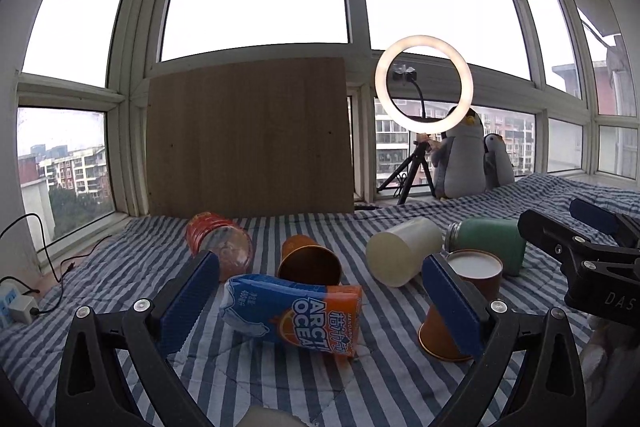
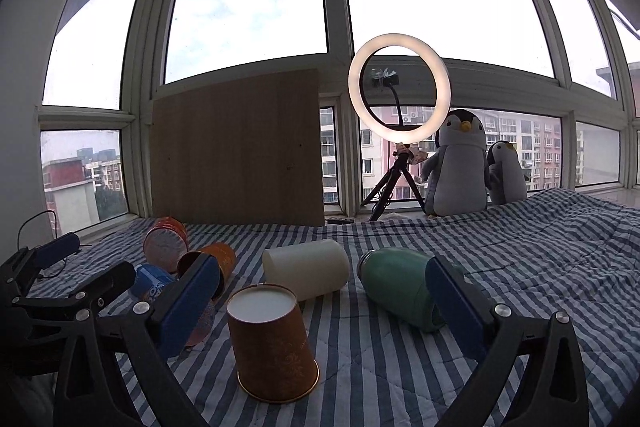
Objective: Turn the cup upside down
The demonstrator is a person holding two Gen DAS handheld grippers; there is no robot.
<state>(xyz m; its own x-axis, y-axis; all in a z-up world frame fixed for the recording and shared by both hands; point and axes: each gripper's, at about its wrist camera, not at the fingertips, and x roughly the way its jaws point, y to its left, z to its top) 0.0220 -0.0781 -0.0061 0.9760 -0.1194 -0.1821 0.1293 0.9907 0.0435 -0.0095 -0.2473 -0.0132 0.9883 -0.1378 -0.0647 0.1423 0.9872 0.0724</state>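
Observation:
An orange paper cup [image 2: 272,343] stands upside down on the striped bedspread, white base up; in the left wrist view [image 1: 472,291] it is partly behind my left gripper's right finger. My right gripper [image 2: 320,307] is open and empty, the cup standing between its fingers, nearer the left one. My left gripper [image 1: 320,299] is open and empty above an orange and blue Arctic Ocean drink carton [image 1: 292,311]. A second orange cup [image 1: 308,259] lies on its side behind the carton, mouth toward me.
A cream cylinder [image 2: 308,269], a green flask [image 2: 400,287] and a red-labelled jar [image 1: 220,243] lie on their sides on the bedspread [image 2: 400,367]. A wooden board [image 1: 248,139], a ring light on a tripod [image 1: 424,83] and two plush penguins [image 2: 460,163] stand at the window.

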